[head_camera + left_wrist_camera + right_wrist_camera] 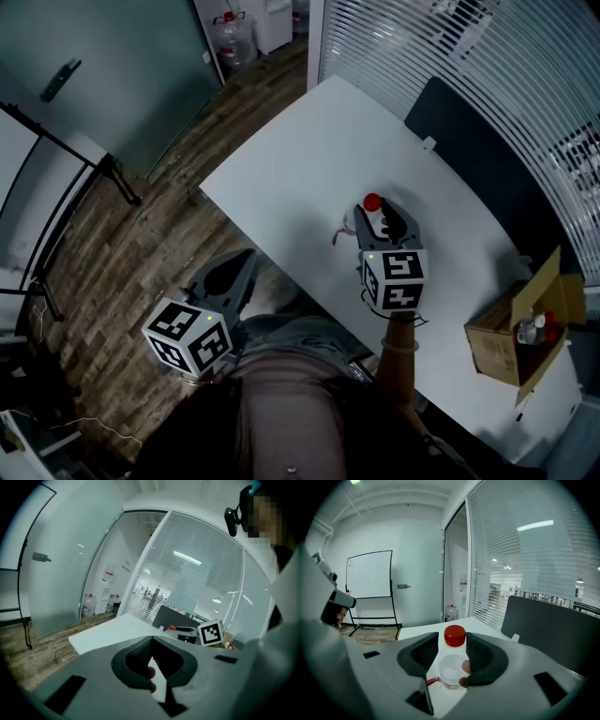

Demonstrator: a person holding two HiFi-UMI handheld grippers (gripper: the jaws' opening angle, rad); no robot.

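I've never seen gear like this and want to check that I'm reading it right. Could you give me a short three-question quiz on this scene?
1. What stands between the jaws of the right gripper? A a mug; B a clear bottle; C nothing.
2. True or false: the left gripper hangs over the white table.
3. Fill in: the bottle's cap is ___.
Key: 1 B. 2 False: in the head view it is off the table's edge, over the wood floor. 3 red.
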